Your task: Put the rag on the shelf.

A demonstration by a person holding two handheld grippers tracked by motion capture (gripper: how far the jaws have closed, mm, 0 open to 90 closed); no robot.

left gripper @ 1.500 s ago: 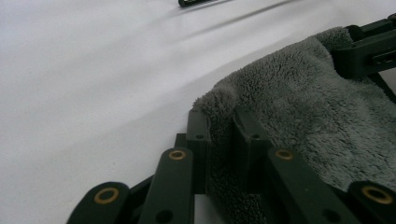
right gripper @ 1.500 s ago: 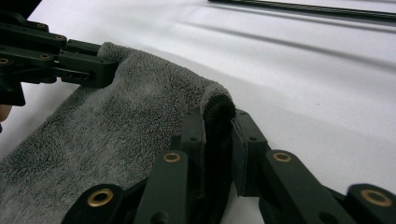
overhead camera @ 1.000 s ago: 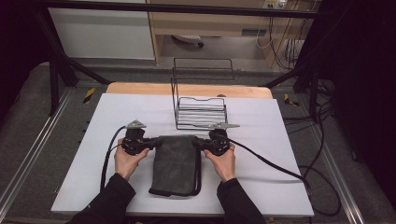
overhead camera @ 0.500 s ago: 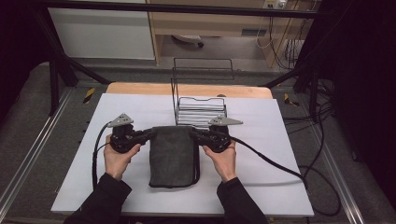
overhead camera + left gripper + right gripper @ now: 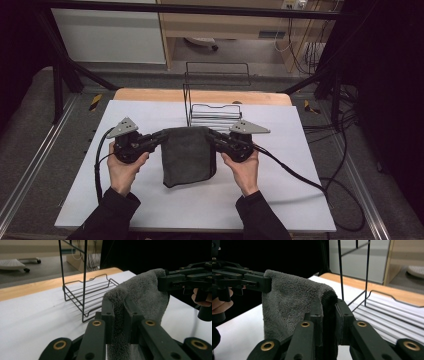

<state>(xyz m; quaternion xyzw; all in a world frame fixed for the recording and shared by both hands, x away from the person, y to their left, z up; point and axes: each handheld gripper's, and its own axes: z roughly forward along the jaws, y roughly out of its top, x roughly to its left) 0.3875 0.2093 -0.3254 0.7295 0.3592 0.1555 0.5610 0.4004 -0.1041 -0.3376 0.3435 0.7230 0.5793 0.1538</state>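
Legible text, labels, brands, numbers, signs: none. A blue-grey strip on the front edge of the wooden furniture behind the table may be a label; too small and blurred to read. Yellow-and-black striped hazard markers on the floor rails carry stripes only, no characters.

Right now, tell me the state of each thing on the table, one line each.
Grey towel: lifted by its two top corners, hanging down, lower edge near the table.
Left tongs: shut on one towel corner.
Right tongs: shut on the other corner.
Wire rack: upright behind the towel, nothing on it.
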